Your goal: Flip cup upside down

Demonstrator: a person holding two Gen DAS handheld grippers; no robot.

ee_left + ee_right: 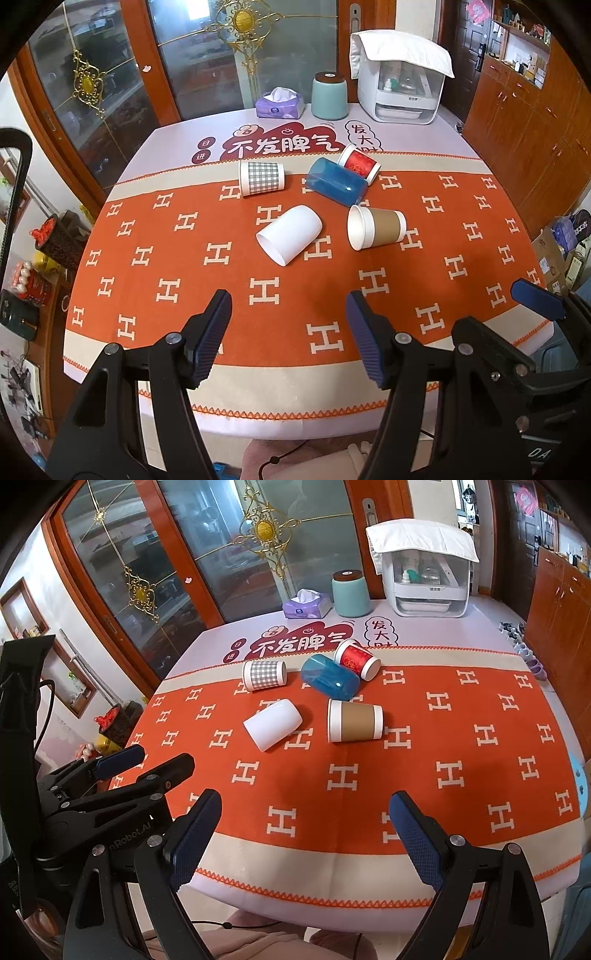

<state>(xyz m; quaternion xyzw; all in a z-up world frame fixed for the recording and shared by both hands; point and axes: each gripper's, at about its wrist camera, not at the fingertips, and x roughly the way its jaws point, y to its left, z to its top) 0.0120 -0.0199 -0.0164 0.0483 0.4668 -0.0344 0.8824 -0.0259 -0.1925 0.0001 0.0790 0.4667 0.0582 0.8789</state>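
Several cups lie on their sides on the orange cloth: a white cup [290, 234] [272, 724], a brown-sleeved paper cup [376, 227] [354, 720], a blue plastic cup [337, 181] [329, 679], a grey checked cup [261, 178] [264, 675] and a red cup [359, 163] [356, 659]. My left gripper [290, 325] is open and empty above the near part of the table. My right gripper [304, 827] is open and empty, short of the cups. Each gripper also shows at the other view's edge.
At the table's far edge stand a purple tissue box [280, 104], a teal canister [329, 96] and a white appliance [402, 92] under a cloth. Glass cabinet doors stand behind, wooden cabinets at the right, clutter at the left.
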